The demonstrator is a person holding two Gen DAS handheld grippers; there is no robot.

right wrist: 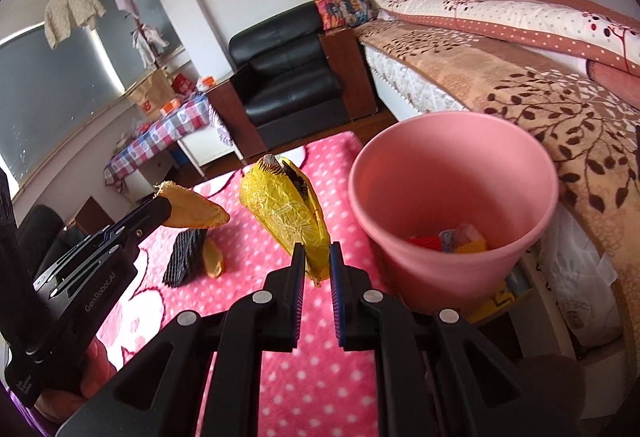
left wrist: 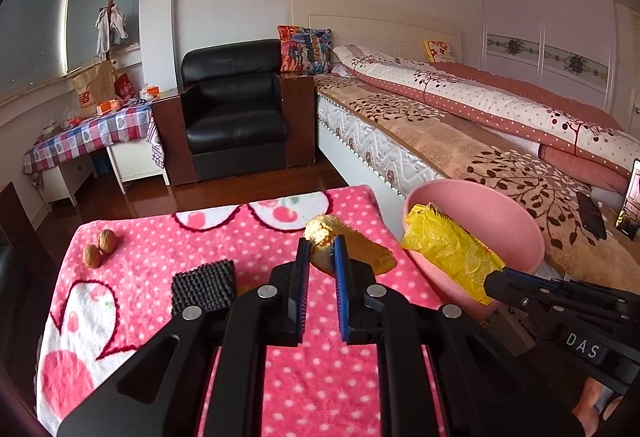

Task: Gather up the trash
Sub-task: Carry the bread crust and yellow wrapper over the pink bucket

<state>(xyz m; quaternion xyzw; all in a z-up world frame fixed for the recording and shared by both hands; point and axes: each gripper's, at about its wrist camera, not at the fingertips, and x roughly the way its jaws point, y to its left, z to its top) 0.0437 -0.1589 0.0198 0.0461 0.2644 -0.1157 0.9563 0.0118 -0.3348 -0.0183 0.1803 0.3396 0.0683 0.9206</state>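
Pink polka-dot surface (left wrist: 160, 249) beside a bed: the left gripper (left wrist: 322, 257) pinches an orange peel (left wrist: 352, 245), the right gripper (right wrist: 316, 261) a crumpled yellow wrapper (right wrist: 284, 209), near the pink bin (right wrist: 452, 197), its contents half hidden.

Your table (left wrist: 132, 317) is covered with a pink blanket dotted white, with heart and cherry shapes. Near its far left corner you have two walnuts (left wrist: 100, 247) lying just beside each other. Toward the middle lies a dark ribbed foam pad (left wrist: 203, 287), and a small orange scrap (right wrist: 212, 257) touches the pad's side. The rest of the blanket shows bare.
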